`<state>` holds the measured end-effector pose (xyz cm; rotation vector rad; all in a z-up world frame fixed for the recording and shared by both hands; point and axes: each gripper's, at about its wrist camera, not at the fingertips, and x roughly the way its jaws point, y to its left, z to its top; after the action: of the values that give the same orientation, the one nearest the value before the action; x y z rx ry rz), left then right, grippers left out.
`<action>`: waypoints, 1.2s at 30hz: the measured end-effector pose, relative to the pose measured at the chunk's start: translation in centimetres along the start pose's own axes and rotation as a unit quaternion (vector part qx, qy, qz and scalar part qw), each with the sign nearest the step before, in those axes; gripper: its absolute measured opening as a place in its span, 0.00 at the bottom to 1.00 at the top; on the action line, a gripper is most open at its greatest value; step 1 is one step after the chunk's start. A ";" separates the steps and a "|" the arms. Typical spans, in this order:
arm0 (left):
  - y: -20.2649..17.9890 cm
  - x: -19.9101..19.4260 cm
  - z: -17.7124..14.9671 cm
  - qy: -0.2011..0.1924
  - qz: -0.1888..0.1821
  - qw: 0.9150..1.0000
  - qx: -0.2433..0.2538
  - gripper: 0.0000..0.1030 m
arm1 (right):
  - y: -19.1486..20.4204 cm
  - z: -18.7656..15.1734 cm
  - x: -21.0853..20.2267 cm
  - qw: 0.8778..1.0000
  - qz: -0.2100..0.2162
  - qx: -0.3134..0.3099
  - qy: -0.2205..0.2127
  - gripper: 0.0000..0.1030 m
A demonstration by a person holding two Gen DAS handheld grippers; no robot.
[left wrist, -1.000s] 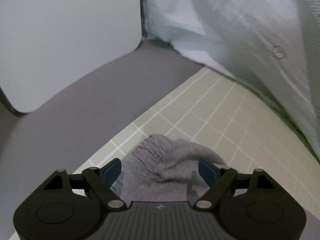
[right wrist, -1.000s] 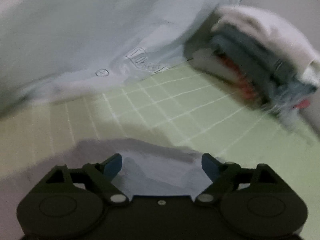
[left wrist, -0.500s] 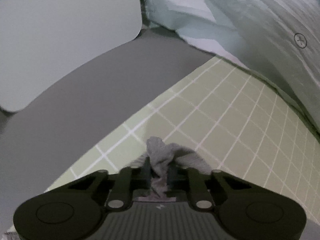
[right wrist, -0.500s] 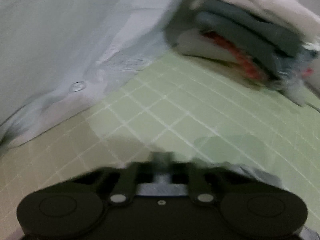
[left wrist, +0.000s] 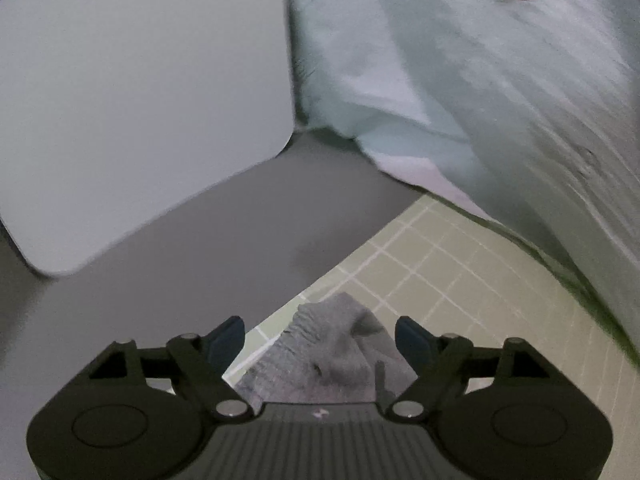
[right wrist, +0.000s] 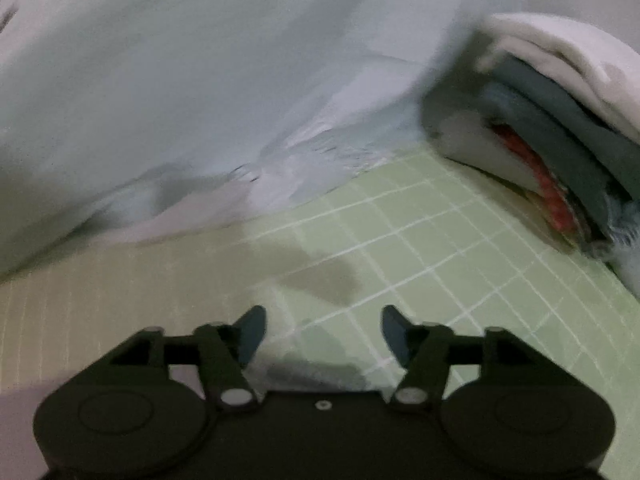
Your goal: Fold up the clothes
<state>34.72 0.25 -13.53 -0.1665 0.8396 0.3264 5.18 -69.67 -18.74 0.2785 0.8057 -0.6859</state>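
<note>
Grey garment (left wrist: 324, 352) bunches between left gripper's (left wrist: 320, 338) parted jaws; right gripper (right wrist: 322, 334) likewise spread.

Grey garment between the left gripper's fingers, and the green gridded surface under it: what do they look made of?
Grey garment: looks like a soft knit, probably cotton or a blend; ribbed rows run along its edge and it slumps in matte folds. Green surface: seems a smooth mat, perhaps vinyl or rubber, flat with printed white grid lines; the exact material is unclear.
</note>
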 end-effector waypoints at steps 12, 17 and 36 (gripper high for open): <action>-4.3 -7.1 -5.3 0.029 -0.051 0.996 0.072 0.84 | 1.5 -2.3 0.0 0.995 0.013 -0.097 -0.007 0.76; -7.7 -8.1 -9.6 0.087 -0.098 0.987 0.094 0.84 | -0.7 -3.0 -0.3 0.998 0.014 -0.053 -0.008 0.42; -15.5 -10.4 -16.8 0.159 -0.151 0.950 0.220 0.84 | -1.8 -1.6 -0.4 0.994 0.050 -0.097 -0.025 0.02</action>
<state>21.84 -21.14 -16.48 0.0742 1.1683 -0.1861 2.89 -70.06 -19.46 0.1247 0.7994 -0.5143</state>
